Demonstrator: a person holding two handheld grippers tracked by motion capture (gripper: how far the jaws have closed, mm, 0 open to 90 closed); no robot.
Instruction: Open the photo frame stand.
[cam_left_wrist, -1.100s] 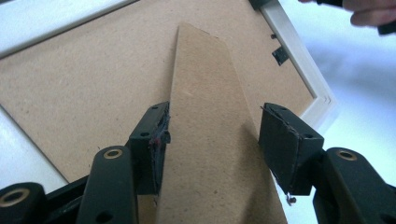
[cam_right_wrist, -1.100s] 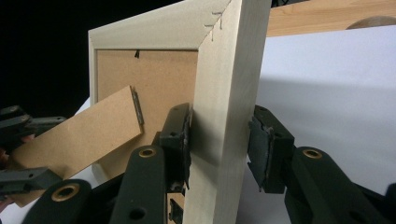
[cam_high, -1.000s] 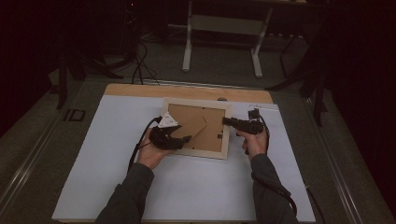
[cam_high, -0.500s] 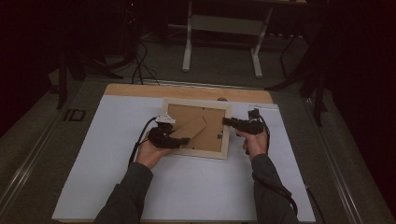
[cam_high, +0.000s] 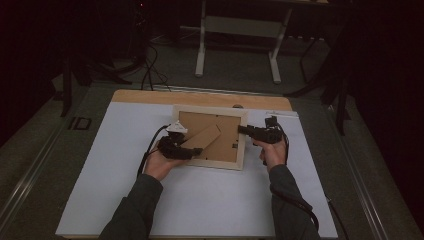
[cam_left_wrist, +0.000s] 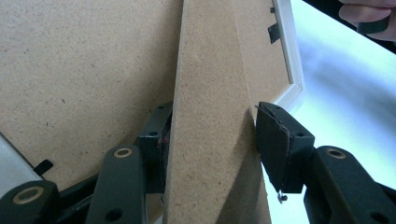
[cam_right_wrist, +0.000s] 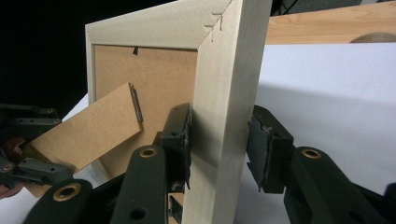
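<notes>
High view: picture frame lies back-up on the white table, both tools on it.
Right tool: clamped on the frame's right rail, likely pinning it steady.
Left tool: jaws straddle the easel stand (one pad looks slightly off it), seemingly to swing it out.
Stand: angled across the backing board, hinged near the middle.

High view above table, both gripper views close, sharing picture frame
</notes>
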